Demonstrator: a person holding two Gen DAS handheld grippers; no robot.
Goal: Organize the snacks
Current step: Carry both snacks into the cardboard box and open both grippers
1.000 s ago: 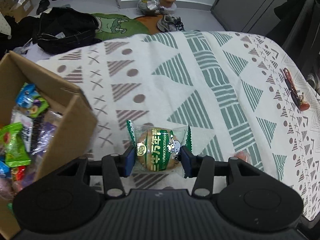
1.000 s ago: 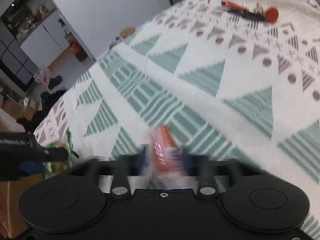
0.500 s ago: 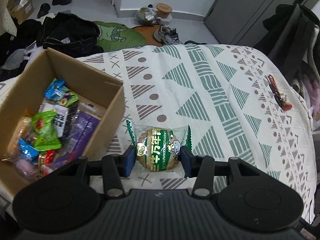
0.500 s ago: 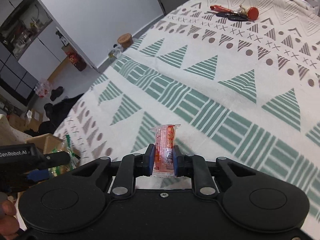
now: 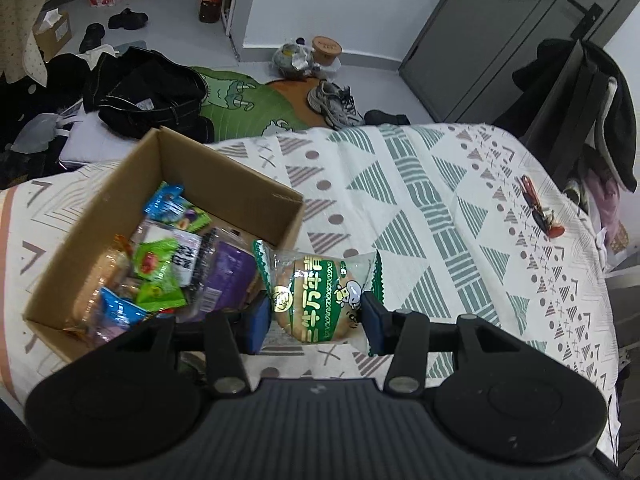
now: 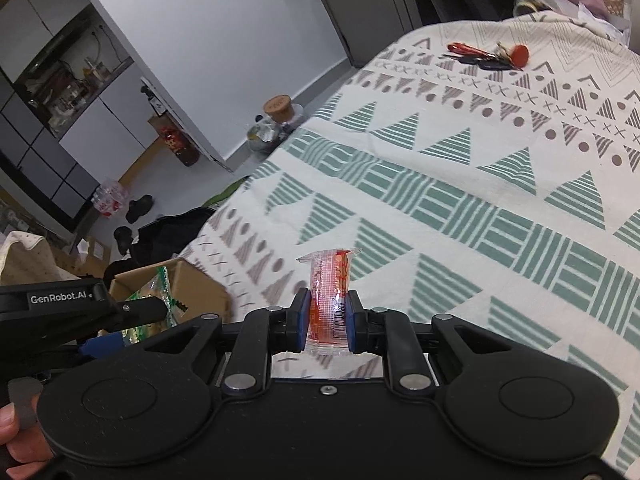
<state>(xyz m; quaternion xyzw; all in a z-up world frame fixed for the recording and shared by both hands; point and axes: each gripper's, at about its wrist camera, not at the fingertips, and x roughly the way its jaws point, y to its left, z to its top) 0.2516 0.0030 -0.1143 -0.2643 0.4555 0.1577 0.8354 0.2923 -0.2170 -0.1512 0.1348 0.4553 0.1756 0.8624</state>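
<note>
Since a second ago the left gripper [image 5: 316, 312], clamping a bun [image 5: 316, 300], has reached the box [image 5: 256, 196] of snacks. The right gripper [image 6: 327, 320] grips a red packet [image 6: 330, 296]. Both await dropping.

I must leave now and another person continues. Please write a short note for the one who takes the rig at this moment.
Left gripper: shut on the green-wrapped bun, held near the right edge of the cardboard box, not yet inside.
Right gripper: shut on the small red sachet, held above the patterned cloth.
Done: several snack packs already lie in the box.
Left: drop the bun into the box, then bring the sachet over.
Keys on the cloth are not snacks.
</note>
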